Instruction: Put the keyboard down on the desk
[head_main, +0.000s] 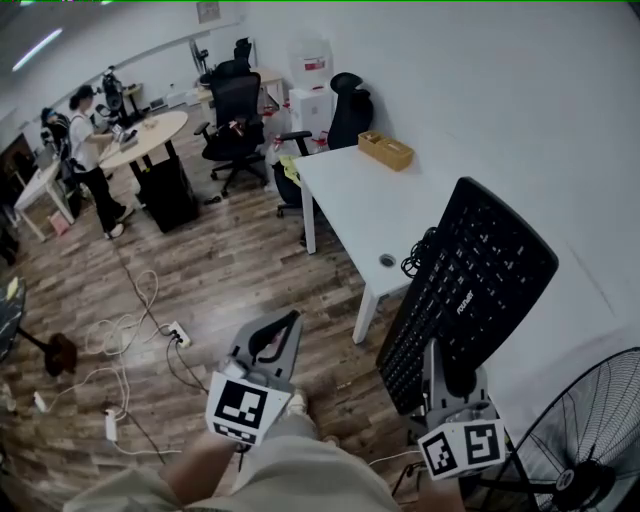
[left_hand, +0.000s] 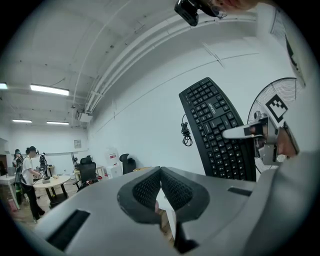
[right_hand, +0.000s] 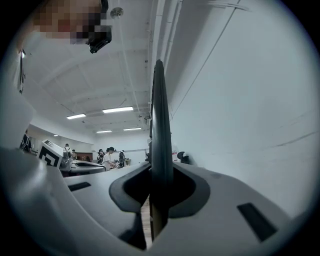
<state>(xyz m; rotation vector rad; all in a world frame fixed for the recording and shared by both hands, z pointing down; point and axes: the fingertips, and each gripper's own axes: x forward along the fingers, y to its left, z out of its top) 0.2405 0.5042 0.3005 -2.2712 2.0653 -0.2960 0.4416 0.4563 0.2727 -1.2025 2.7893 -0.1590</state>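
A black keyboard (head_main: 470, 285) is held up in the air, tilted, with its keys facing me, over the near end of the white desk (head_main: 350, 190). My right gripper (head_main: 455, 378) is shut on its lower edge. In the right gripper view the keyboard (right_hand: 159, 125) stands edge-on between the pads of that gripper (right_hand: 160, 186). Its coiled cable (head_main: 418, 255) hangs at its left side. My left gripper (head_main: 288, 325) is lower and to the left, over the floor, shut with nothing in it. The left gripper view has its pads (left_hand: 150, 187) meeting, and the keyboard (left_hand: 217, 130) to the right.
A wooden box (head_main: 386, 150) lies at the desk's far end and a cable hole (head_main: 388, 260) near its front. A standing fan (head_main: 590, 440) is at lower right. Office chairs (head_main: 235, 110), a round table (head_main: 150, 135), a person (head_main: 85, 150) and floor cables (head_main: 150, 330) lie to the left.
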